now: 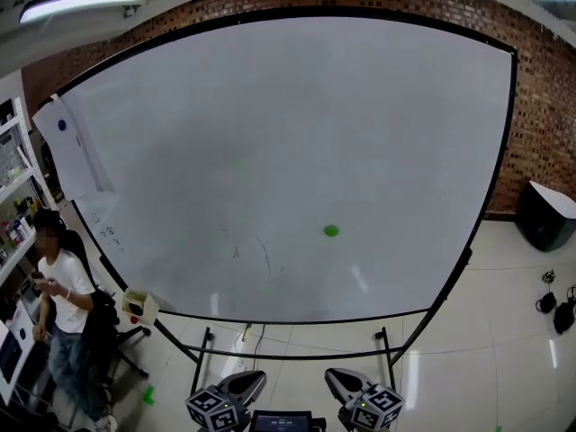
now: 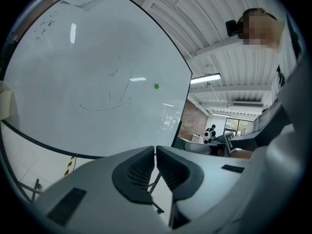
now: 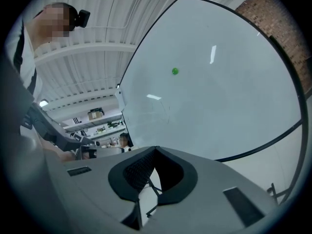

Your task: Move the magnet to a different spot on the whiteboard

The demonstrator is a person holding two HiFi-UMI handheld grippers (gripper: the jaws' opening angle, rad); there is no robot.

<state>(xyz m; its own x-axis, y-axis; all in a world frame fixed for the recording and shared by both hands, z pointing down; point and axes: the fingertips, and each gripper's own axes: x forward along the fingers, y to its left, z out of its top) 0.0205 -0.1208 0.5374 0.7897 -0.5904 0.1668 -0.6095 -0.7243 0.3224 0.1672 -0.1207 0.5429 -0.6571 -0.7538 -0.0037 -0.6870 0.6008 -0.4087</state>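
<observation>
A small round green magnet (image 1: 331, 230) clung to the large white, black-framed whiteboard (image 1: 270, 133), below and a little right of its middle, with faint dark pen strokes (image 1: 263, 256) to its left. Both tools were held low at the near edge, well apart from the board and the magnet. The grey left gripper (image 2: 155, 149) had its fingers clenched tip to tip, with nothing between them. The grey right gripper (image 3: 156, 149) was likewise pressed closed and empty. Each pointed toward the board, and the green dot showed far ahead in both gripper views. At the board's upper left corner, a white sheet of paper (image 1: 72, 156) hung under a small blue magnet (image 1: 61, 125). A person in a white shirt (image 1: 61, 288) sat at far left, beside the board's stand.
</observation>
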